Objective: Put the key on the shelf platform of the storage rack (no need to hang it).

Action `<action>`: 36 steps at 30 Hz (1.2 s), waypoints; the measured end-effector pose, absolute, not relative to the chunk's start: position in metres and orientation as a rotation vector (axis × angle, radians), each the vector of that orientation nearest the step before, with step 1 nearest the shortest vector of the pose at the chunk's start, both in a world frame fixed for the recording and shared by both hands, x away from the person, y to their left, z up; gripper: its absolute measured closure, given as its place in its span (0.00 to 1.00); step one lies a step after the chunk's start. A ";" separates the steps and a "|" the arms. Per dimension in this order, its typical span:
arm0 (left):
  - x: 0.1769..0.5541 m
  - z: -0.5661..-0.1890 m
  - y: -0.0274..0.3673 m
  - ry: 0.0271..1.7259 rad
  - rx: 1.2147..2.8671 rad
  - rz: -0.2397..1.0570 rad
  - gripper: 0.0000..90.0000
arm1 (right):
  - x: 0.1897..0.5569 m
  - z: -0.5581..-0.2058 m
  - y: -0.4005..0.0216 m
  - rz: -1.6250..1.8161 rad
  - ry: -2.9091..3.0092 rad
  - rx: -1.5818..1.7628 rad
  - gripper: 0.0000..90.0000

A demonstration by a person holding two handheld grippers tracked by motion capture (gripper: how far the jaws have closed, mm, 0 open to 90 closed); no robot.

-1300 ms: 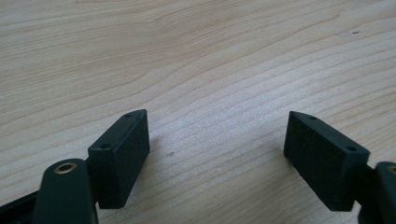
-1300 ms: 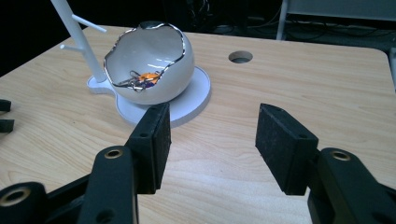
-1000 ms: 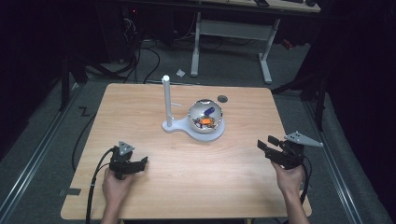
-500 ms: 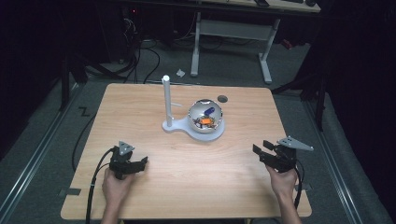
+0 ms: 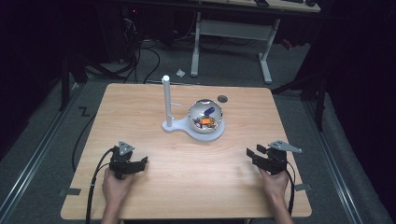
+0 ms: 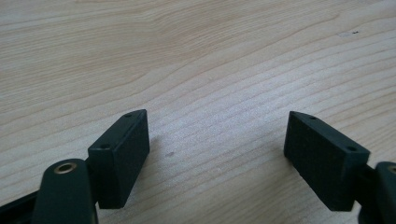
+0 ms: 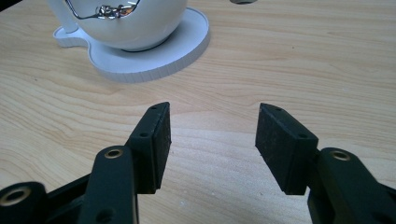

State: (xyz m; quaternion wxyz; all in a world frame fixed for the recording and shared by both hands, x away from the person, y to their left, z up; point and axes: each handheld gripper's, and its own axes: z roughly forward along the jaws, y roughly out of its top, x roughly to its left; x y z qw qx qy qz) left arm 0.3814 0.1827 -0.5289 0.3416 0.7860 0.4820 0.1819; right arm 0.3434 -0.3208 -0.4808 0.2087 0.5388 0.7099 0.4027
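Jaws of right gripper (image 7: 212, 140) and left gripper (image 6: 215, 154) stand spread, empty, low over table (image 5: 154, 112); approach white bowl (image 5: 205, 122) level, avoiding its post (image 5: 166, 100)

Overhead camera, gripper cameras close (perhaps) sharing table (image 5: 187, 186).

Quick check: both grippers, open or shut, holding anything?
Left gripper: open, nothing between the jaws, bare table under it.
Right gripper: open, holding nothing, pointed toward the white bowl.
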 end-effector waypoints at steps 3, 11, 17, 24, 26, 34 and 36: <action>0.381 -0.529 0.183 1.253 2.044 0.473 0.25 | 0.345 -0.484 -0.318 1.102 1.981 1.497 0.51; 0.381 -0.529 0.183 1.254 2.043 0.475 0.25 | 0.350 -0.494 -0.315 1.055 1.993 1.497 0.50; 0.382 -0.529 0.183 1.254 2.043 0.476 0.25 | 0.356 -0.503 -0.312 0.994 2.002 1.481 0.48; 0.382 -0.529 0.183 1.255 2.043 0.476 0.25 | 0.361 -0.510 -0.312 0.951 2.014 1.503 0.45; 0.382 -0.529 0.183 1.255 2.043 0.476 0.25 | 0.363 -0.512 -0.313 0.941 2.014 1.505 0.45; 0.382 -0.529 0.183 1.255 2.043 0.476 0.25 | 0.366 -0.518 -0.312 0.847 2.028 1.503 0.44; 0.382 -0.529 0.183 1.255 2.043 0.476 0.25 | 0.366 -0.518 -0.312 0.839 2.029 1.500 0.44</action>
